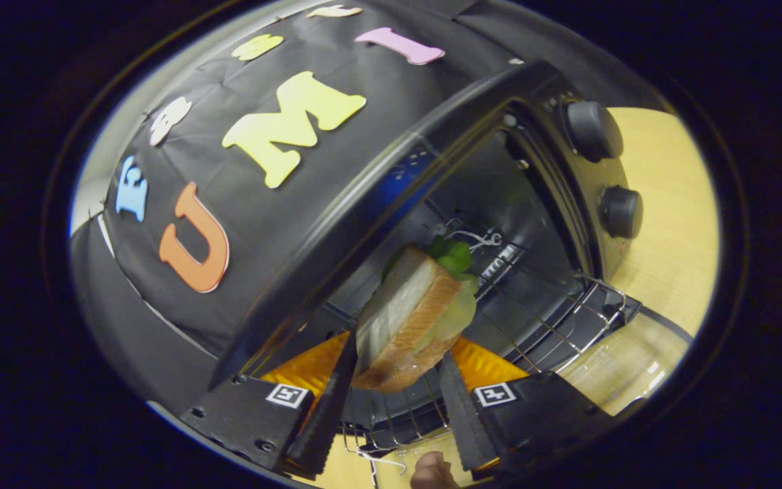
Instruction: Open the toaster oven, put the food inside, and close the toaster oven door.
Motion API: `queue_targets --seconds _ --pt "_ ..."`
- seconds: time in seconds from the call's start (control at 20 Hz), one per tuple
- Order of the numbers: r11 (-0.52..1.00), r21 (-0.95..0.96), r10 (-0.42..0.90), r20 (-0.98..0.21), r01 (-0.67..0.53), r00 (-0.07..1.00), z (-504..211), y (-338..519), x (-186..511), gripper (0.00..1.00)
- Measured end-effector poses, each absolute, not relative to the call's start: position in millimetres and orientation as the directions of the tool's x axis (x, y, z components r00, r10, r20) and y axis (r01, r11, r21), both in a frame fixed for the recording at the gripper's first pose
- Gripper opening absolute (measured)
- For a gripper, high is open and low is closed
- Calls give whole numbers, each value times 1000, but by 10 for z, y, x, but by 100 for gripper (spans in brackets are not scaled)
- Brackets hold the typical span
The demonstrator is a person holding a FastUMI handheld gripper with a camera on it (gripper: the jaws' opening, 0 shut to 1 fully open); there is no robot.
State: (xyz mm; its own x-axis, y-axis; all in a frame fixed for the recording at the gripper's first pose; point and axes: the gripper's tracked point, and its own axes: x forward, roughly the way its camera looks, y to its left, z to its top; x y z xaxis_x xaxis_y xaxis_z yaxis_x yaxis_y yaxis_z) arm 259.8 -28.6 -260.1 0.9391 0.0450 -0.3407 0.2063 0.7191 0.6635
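Gripping a sandwich [408, 316] between its two black fingers [326, 401], the gripper [391, 401] is rolled strongly to one side, so that the whole scene looks tilted. Both fingers press on the sandwich, one against the pale bread face and one against the side with the filling, and it stands on edge between them. The sandwich is made of thick toast slices with brown crust, a pale yellow-green layer and a bit of green leaf [455, 258] poking out at the far end.

The sandwich is held at the mouth of the toaster oven [499, 204], just over the front part of the wire rack [554, 319]. That rack sits partly drawn out of the dark cavity. The oven door [635, 353] is open, folded down flat in front of the oven, and its glass shows the wood below. Two round black knobs [591, 129] sit one beside the other on the oven's control panel next to the cavity.

Orange pieces [309, 367] of the gripper body show behind each finger, and each finger mount carries a small square black-and-white marker [287, 395]. A fingertip of a person [432, 470] shows at the near edge between the finger mounts. The oven rests on a light wooden bench [669, 204], with the black cloth wall [160, 319] of the booth behind it.
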Motion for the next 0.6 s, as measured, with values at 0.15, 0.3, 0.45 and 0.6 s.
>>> queue_targets --seconds 0.15,0.3,0.45,0.6 --pt "814 546 22 -367 196 930 -2668 -284 2571 80" --pt "860 472 15 -410 197 912 -2710 -285 2538 81" --pt "932 323 4 -463 165 886 -2749 -243 2544 85" --pt "971 208 0 -499 120 867 -2867 -97 2483 97"
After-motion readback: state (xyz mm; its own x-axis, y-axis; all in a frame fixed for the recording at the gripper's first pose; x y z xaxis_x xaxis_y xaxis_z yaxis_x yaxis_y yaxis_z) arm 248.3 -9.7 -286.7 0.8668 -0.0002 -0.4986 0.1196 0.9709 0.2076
